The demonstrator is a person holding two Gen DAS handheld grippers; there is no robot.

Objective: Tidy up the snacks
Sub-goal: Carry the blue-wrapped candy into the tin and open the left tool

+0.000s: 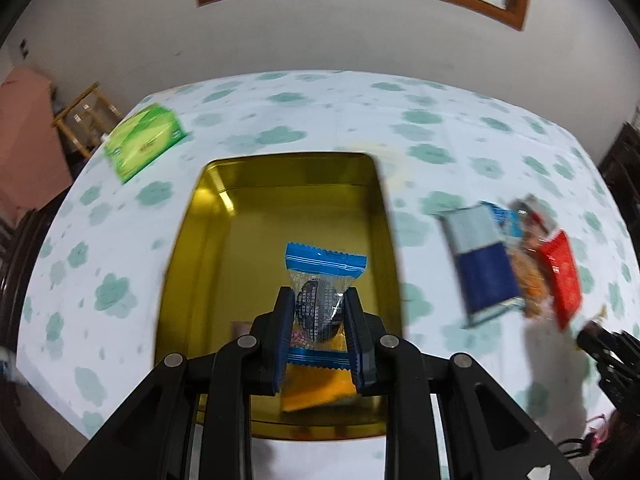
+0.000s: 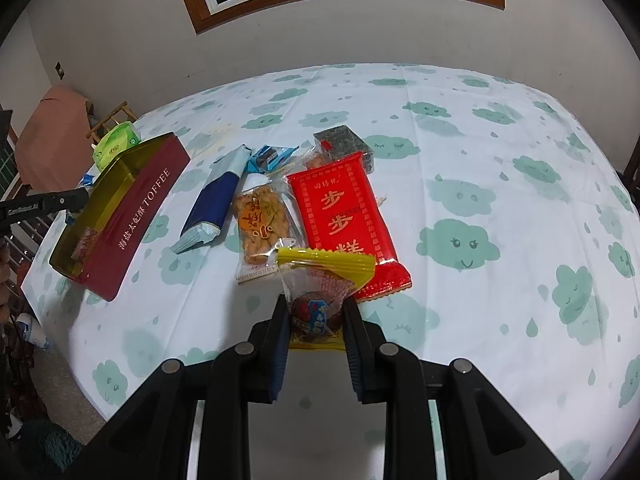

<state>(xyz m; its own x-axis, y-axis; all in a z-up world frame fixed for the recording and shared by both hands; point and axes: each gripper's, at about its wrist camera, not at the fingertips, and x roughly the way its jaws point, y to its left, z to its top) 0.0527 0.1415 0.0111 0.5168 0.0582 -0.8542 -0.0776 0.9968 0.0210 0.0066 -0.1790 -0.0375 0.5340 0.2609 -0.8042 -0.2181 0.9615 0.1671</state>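
Note:
My left gripper [image 1: 319, 300] is shut on a blue-edged clear snack packet [image 1: 324, 276] with a dark round sweet inside, held above the open gold-lined tin [image 1: 208, 240]. An orange packet [image 1: 320, 394] lies in the tin below it. My right gripper [image 2: 316, 308] is shut on a yellow-edged clear snack packet [image 2: 320, 276], held just over the tablecloth. In front of it lie a red packet [image 2: 344, 220], a clear biscuit packet [image 2: 258, 228], a blue and white packet [image 2: 214, 204], a small blue packet [image 2: 268, 160] and a dark packet [image 2: 344, 142]. The tin [image 2: 136, 208] shows red outside, lettered TOFFEE.
A green box [image 1: 142, 142] sits at the table's far left, beyond the tin. The cloud-print tablecloth [image 2: 500, 184] covers the table up to a white wall with a wooden window frame. A wooden stool [image 1: 82, 118] and pink-covered furniture stand left of the table.

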